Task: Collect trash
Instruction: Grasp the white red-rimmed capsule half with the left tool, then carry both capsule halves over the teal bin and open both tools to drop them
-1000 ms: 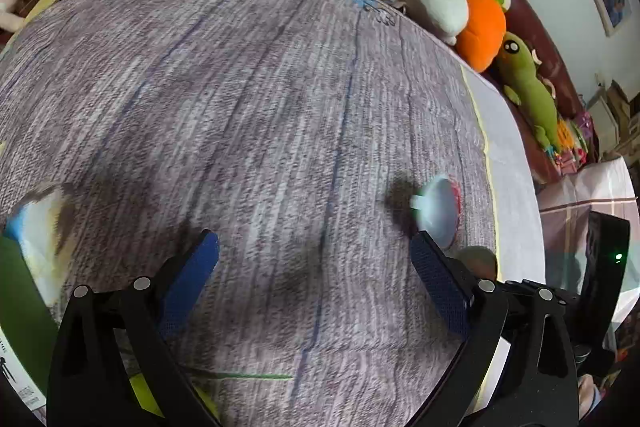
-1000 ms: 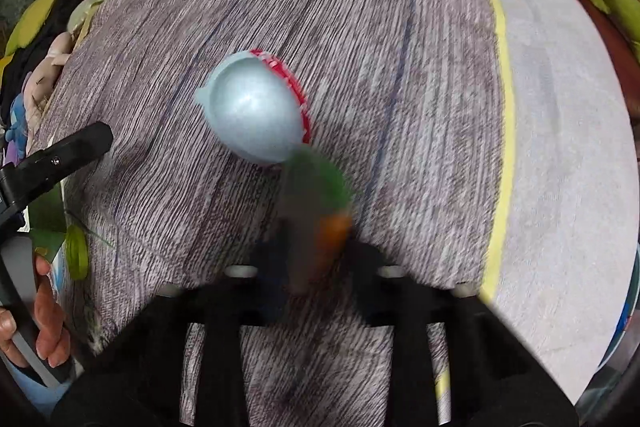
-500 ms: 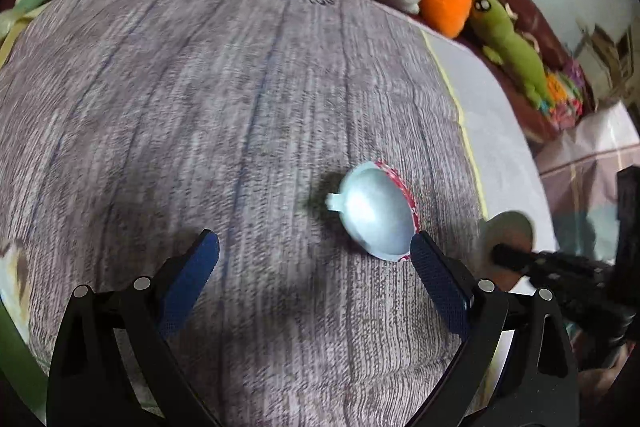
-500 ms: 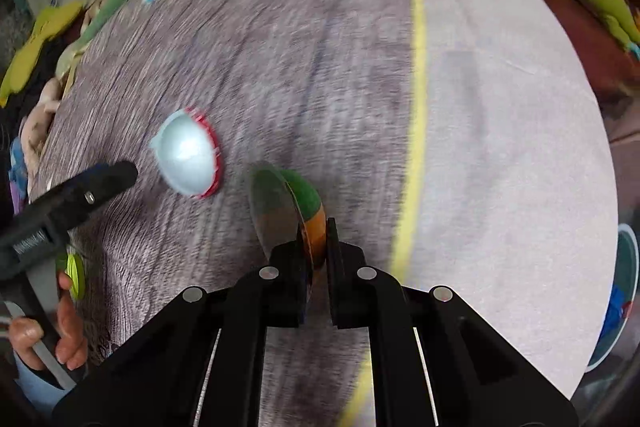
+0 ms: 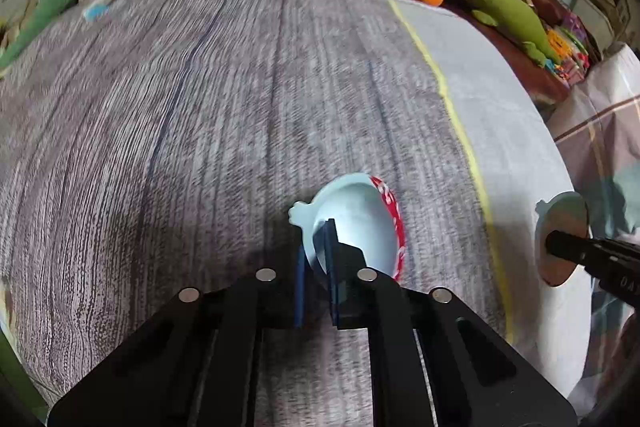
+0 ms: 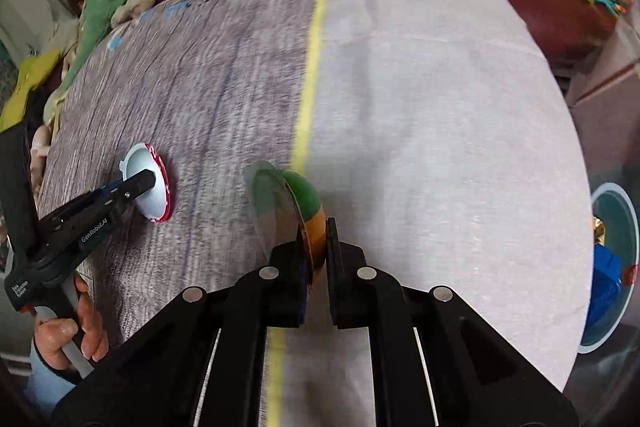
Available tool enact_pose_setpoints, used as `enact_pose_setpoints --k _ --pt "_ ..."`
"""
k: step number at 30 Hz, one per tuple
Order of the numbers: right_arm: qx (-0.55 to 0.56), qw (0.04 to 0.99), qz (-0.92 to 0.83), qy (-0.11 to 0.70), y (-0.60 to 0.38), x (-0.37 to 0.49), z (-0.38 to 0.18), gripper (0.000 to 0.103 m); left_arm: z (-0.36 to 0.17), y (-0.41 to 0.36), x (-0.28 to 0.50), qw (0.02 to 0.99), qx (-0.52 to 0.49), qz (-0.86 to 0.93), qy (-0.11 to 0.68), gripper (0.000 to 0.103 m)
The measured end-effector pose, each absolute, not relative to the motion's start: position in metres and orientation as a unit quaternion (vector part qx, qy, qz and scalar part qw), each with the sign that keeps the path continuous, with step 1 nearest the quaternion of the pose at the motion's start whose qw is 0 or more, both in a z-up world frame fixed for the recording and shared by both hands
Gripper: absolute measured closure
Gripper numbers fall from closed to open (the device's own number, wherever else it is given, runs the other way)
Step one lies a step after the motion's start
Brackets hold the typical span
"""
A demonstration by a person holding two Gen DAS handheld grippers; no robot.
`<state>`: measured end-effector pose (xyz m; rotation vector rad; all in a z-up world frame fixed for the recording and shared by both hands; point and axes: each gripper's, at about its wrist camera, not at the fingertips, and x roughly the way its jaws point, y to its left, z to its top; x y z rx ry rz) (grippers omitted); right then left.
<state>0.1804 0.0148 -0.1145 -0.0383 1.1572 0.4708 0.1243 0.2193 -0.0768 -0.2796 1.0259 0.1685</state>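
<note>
Here the left gripper, its fingers having just closed, pinches the rim of a pale blue foil lid with a red-printed face above the grey woven counter. The right gripper has its fingers clamped on a second, green-and-orange lid. Both pieces appear collected; what is left, by the look of it, is carrying them to the blue-lined bin at the right edge. Both grippers point steeply downward, a hand gripping the left one's handle.

black left tool with blue pads, silver screws, black right tool, white lettering, light blue sleeve
</note>
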Motion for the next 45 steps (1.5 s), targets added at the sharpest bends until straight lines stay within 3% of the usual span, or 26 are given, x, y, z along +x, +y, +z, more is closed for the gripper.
enact_pose_setpoints --k 13,26,35,45 --pt "0.048 0.835 0.179 0.518 -0.095 0.194 -0.100 0.095 -0.054 0.134 0.143 0.867 -0.106 0.022 0.486 0.097" --pt "0.153 0.867 0.067 0.469 -0.284 0.179 -0.085 0.095 -0.032 -0.047 0.181 0.860 -0.011 -0.126 0.494 0.097" --pt "0.204 0.859 0.007 0.469 -0.387 0.162 -0.113 0.095 -0.059 -0.177 0.192 0.821 0.059 -0.213 0.526 0.097" --pt "0.243 0.845 -0.001 0.477 -0.437 0.153 -0.144 0.095 -0.096 -0.244 0.198 0.777 0.084 -0.245 0.573 0.097"
